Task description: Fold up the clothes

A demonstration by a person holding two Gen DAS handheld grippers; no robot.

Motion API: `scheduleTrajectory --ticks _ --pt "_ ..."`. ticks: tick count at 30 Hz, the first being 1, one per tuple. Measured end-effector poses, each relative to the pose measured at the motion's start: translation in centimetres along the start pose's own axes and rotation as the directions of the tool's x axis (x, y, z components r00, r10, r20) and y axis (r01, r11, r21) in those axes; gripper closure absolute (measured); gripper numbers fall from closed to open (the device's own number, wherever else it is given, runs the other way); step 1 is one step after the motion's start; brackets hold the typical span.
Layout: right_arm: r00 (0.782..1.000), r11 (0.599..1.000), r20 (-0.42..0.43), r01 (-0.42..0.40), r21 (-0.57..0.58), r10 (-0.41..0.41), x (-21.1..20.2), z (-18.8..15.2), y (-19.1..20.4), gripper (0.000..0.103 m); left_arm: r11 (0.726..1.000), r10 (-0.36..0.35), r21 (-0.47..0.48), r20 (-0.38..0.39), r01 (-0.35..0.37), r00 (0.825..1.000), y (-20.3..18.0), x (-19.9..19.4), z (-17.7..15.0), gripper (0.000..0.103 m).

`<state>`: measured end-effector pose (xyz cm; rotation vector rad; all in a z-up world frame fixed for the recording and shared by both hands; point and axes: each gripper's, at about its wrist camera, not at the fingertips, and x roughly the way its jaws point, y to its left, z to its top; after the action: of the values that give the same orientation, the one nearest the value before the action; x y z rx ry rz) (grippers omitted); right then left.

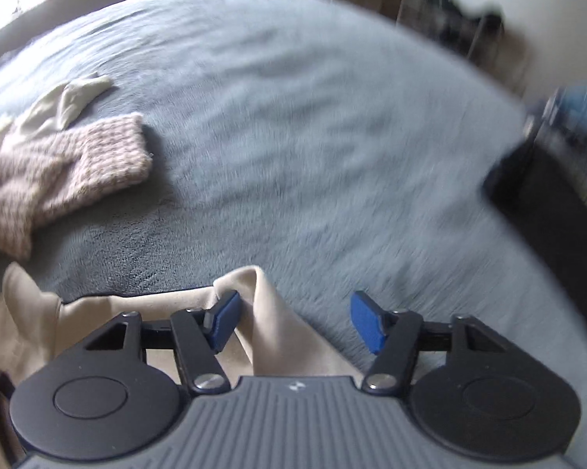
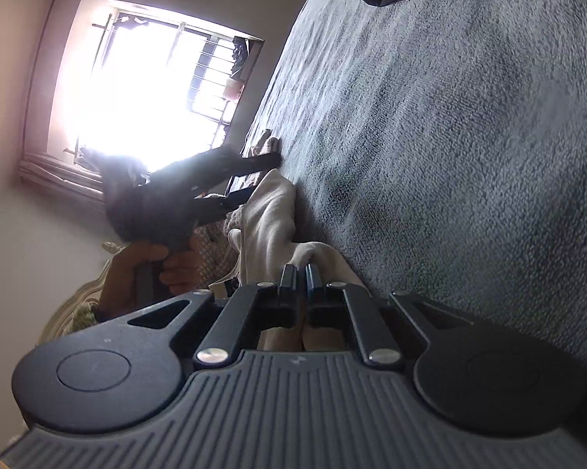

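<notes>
Right gripper (image 2: pixel 300 273) pinched the soft beige cloth garment (image 2: pixel 270 211) while the left gripper (image 1: pixel 293 320) gaped wide beside a fold, apparently needing its own grasp next.

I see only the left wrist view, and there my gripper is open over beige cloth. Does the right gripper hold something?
Observer: Yes. The right gripper is shut on the beige garment.
Operator: Where is the left gripper from that side?
Observer: The left gripper reaches over the same garment, near the edge of the grey bedspread.
Operator: What is behind it?
Observer: A bright barred window.
</notes>
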<state>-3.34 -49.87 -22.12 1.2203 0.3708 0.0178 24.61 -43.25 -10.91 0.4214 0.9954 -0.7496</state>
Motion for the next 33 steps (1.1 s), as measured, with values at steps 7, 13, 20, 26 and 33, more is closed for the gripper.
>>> scheduleTrajectory --ticks 7,13,20,26,33 --pt "1.0 1.0 0.0 -0.005 -0.028 0.005 -1.9 1.2 0.1 0.097 0.992 -0.017 -0.126 0.037 0.021 0.999 2.3 0.7 -1.7 0.088" --pt "0.995 0.825 0.0 0.082 -0.558 -0.099 -3.8 2.1 5.6 0.092 0.932 -0.146 -0.288 0.262 0.221 0.954 6.0 -1.1 -4.3 0.094" --pt "0.971 0.595 -0.112 0.038 -0.803 -0.213 0.8 0.4 7.1 0.082 0.795 -0.186 -0.385 0.581 0.469 0.793 9.2 -2.1 -8.5 0.095" --pt "0.961 0.533 -0.122 0.029 -0.846 -0.247 2.9 -0.3 7.3 0.071 0.716 -0.163 -0.43 0.662 0.549 0.732 11.2 -1.6 -10.2 0.101" --pt "0.974 0.745 -0.079 0.11 -0.658 -0.213 1.9 2.2 4.0 0.095 0.717 -0.147 -0.438 0.664 0.542 0.733 12.4 -1.1 -10.4 0.101"
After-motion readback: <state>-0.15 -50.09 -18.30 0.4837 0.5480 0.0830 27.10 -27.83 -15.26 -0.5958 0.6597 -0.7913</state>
